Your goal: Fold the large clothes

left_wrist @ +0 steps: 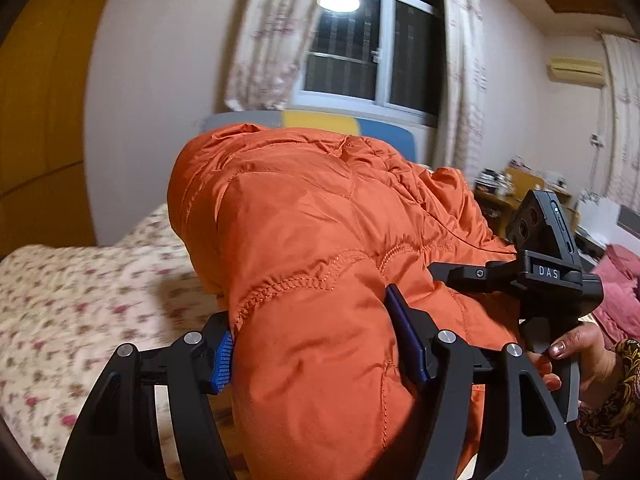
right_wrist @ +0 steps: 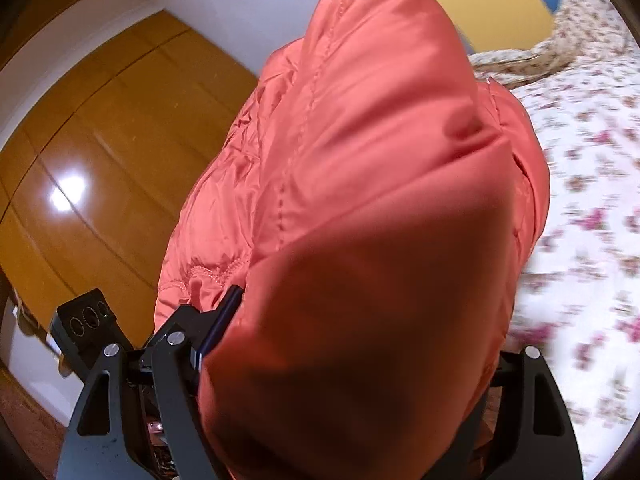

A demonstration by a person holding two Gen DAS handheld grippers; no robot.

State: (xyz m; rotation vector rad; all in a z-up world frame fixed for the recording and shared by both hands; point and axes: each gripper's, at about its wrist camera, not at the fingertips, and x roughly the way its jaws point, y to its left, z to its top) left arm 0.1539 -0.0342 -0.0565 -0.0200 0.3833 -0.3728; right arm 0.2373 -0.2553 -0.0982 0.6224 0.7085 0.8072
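A puffy orange quilted jacket (left_wrist: 320,232) is held up above the floral bedspread (left_wrist: 80,304). My left gripper (left_wrist: 316,344) is shut on a thick fold of the jacket, its blue pads (left_wrist: 222,360) pressing both sides. My right gripper (left_wrist: 460,276) shows at the right of the left wrist view, held by a hand, its fingers reaching into the jacket. In the right wrist view the jacket (right_wrist: 380,184) fills the middle and my right gripper (right_wrist: 352,344) is shut on a bulky fold; its right finger is hidden by the cloth. The left gripper's body (right_wrist: 88,328) shows at lower left.
The bed (right_wrist: 592,208) with floral cover lies below. A wooden wardrobe (right_wrist: 100,152) stands to one side. A window with curtains (left_wrist: 372,48), a yellow-blue headboard (left_wrist: 344,124), a cluttered side table (left_wrist: 516,188) and pink cloth (left_wrist: 620,296) are around.
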